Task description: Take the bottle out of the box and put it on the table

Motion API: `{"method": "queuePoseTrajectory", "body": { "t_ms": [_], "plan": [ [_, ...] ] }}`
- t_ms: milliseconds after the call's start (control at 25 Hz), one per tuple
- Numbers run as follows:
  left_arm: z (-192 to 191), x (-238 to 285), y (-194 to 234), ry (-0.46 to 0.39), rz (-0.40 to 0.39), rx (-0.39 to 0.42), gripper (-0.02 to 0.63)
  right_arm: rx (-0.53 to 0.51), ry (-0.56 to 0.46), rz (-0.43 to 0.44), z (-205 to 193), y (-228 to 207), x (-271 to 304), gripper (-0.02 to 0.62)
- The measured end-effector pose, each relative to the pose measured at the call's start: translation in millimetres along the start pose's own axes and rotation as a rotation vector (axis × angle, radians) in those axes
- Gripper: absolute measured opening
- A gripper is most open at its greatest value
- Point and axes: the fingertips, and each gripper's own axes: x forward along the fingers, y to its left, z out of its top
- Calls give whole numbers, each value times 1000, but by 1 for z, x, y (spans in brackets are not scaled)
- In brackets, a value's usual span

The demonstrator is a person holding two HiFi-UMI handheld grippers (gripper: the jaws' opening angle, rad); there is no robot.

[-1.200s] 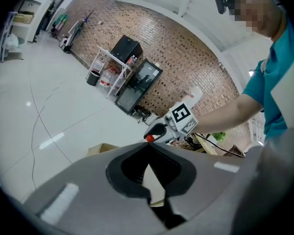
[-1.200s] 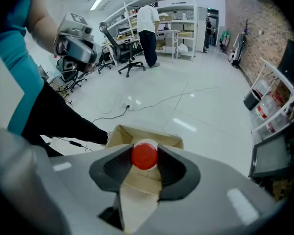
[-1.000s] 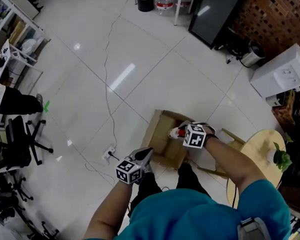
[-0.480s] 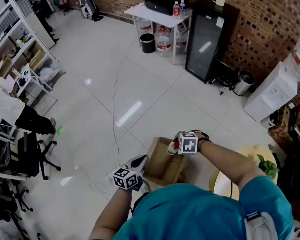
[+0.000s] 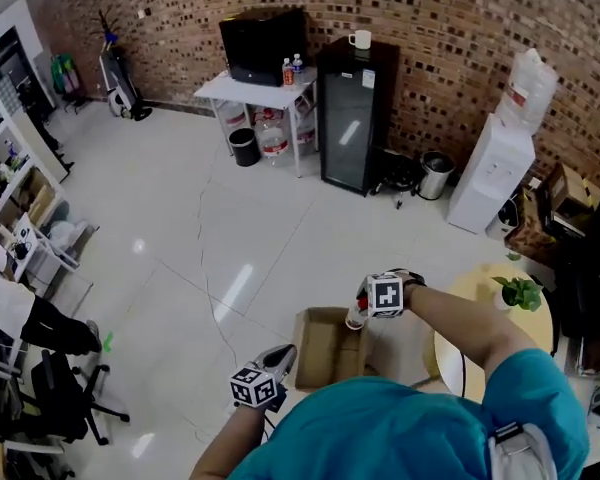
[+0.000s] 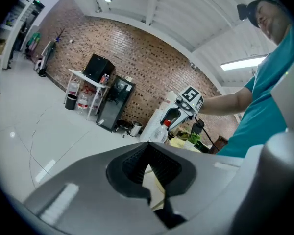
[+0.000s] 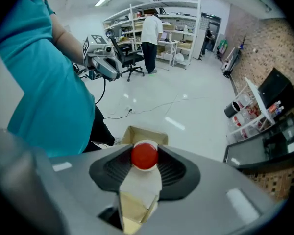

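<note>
My right gripper (image 5: 361,309) is shut on the neck of a white bottle (image 5: 356,318) with a red cap, which hangs in the air above the open cardboard box (image 5: 320,353) on the floor. In the right gripper view the bottle (image 7: 142,182) sits clamped between the jaws of the right gripper (image 7: 145,150), with the box (image 7: 137,133) far below. The left gripper (image 5: 283,351) floats to the left of the box, shut and empty. Looking from the left gripper (image 6: 148,145), I see the bottle (image 6: 160,131) to the right. The round yellow table (image 5: 535,323) stands right of the box.
A potted plant (image 5: 520,290) sits on the round table. Along the brick wall stand a black fridge (image 5: 350,118), a white desk (image 5: 255,93) and a water dispenser (image 5: 490,168). A cable (image 5: 208,268) runs over the floor. Shelves and a chair (image 5: 65,398) fill the left side.
Both grippers have risen. The right one has lifted the bottle up away from the box. The head view has tilted up, so the brick wall now shows.
</note>
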Motion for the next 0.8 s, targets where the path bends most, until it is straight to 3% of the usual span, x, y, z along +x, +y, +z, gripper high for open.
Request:
{"method": "queuePoseTrajectory", "body": {
  "t_ms": [200,400,560,800],
  "plan": [
    [19,-15,-19,49,-92,31,-2,108,-4,-84,17,19,-68,149],
    [40,14,-62,59,-212,56,-2,203,-6,-122,0,43,-119,149],
    [44,50,-119,91,-297,97,-2,264,-4,-155,-41,72,-163,149],
    [38,98,-208,104,-357,144,-2,329,-13,-194,-118,126,-214,149]
  ]
}}
